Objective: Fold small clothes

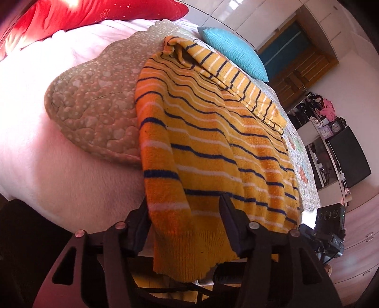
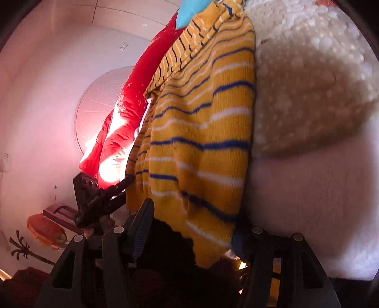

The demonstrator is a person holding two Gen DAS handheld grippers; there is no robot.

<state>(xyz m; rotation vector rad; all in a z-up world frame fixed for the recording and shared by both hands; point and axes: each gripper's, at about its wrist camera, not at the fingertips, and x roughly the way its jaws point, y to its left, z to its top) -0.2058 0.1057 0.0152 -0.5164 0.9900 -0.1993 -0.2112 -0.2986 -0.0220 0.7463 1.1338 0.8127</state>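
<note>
Where the left gripper (image 1: 184,210) reaches forward, its two black fingers stand apart, one on each side of the sweater's (image 1: 208,142) ribbed hem, which hangs down between them over the edge of the bed. The left finger (image 1: 139,227) sits just against the folded-in sleeve (image 1: 161,151); the right finger (image 1: 231,222) rests on the knit, and the jaws are not closed on it.

From the right wrist view, the right gripper (image 2: 196,227) also has its fingers spread wide, with the sweater's (image 2: 201,132) lower edge draped between them. Its ridged left finger (image 2: 142,225) shows clearly; the right finger is mostly hidden behind the cloth, so I cannot tell whether it touches. The other gripper shows at the sweater's far edge in that view (image 2: 99,196).

The sweater is yellow-orange with thin dark blue and white stripes, lying lengthwise on the bed with both sleeves folded in over the body. It rests partly on a pale pink blanket (image 1: 47,154) and partly on a beige quilted pad (image 1: 99,104) with a bubbly pattern.

Beyond the collar lies a turquoise cushion (image 1: 234,52), and a red pillow (image 1: 94,11) sits at the far left. Farther off, to the right, are a wooden door (image 1: 300,68) and a dark cabinet (image 1: 348,154) with a small clock (image 1: 336,128) on top.
</note>
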